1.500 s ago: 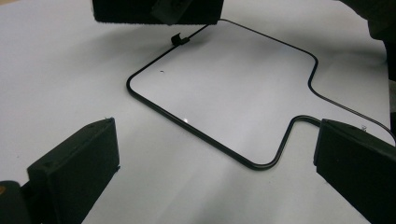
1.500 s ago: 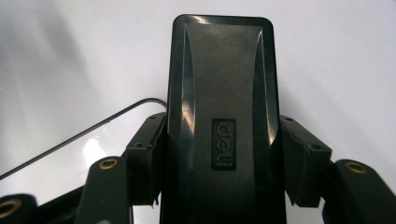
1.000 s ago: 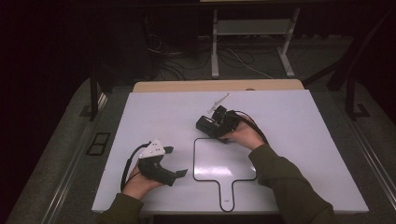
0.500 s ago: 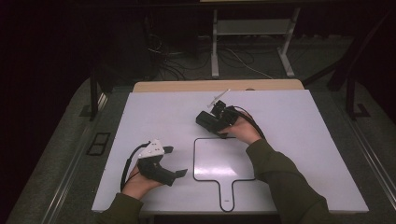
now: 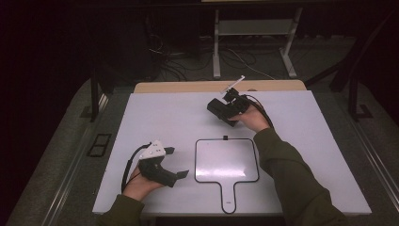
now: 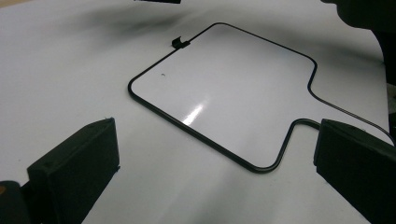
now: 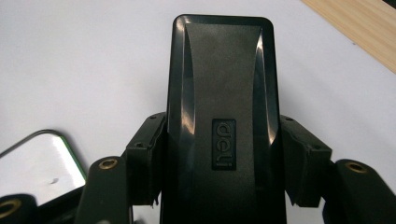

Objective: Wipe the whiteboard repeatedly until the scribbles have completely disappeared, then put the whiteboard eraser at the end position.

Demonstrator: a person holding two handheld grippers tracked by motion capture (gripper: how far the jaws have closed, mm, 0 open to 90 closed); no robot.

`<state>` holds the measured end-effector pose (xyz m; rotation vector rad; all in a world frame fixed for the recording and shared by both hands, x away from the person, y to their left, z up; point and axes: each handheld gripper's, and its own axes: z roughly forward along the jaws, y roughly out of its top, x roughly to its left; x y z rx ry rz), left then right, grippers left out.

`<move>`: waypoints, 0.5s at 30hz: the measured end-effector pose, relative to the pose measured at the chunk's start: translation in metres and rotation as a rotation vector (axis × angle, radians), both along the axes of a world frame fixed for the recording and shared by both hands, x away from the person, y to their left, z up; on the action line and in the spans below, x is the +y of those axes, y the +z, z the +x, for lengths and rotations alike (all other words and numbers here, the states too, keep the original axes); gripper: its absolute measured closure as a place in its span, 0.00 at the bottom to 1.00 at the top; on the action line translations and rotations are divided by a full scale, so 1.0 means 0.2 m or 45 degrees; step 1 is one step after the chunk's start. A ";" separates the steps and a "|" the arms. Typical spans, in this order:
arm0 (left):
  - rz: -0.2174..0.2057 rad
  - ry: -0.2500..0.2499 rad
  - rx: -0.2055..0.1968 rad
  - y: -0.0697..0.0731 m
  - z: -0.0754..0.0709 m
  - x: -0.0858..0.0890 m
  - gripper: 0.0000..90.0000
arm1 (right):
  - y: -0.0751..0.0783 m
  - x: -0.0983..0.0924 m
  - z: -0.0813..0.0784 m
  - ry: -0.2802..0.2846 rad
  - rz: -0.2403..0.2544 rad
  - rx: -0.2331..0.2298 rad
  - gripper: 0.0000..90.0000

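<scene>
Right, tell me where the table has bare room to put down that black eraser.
The table is bare across its far left, between the left tool and the far edge. A second free strip lies right of the small whiteboard, toward the right edge. The right tool, shut on the black eraser, crowds the far middle; the whiteboard fills the near middle.

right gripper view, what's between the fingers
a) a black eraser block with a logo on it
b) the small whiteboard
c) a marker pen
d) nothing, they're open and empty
a: the right gripper has both fingers pressed against the sides of a black eraser block bearing an embossed logo, while the small whiteboard lies flat on the table beside it.
</scene>
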<state>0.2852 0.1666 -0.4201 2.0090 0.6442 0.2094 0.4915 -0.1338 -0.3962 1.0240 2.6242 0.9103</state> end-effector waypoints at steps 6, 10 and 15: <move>0.004 0.003 0.001 0.00 0.00 0.00 0.00 | -0.09 -0.04 0.07 -0.032 0.002 0.033 0.43; 0.010 0.003 0.002 0.00 0.00 0.01 0.00 | -0.14 -0.05 0.10 -0.035 -0.019 0.045 0.43; 0.005 0.004 -0.001 0.00 0.00 0.01 0.00 | -0.17 -0.04 0.10 -0.039 -0.043 0.031 0.42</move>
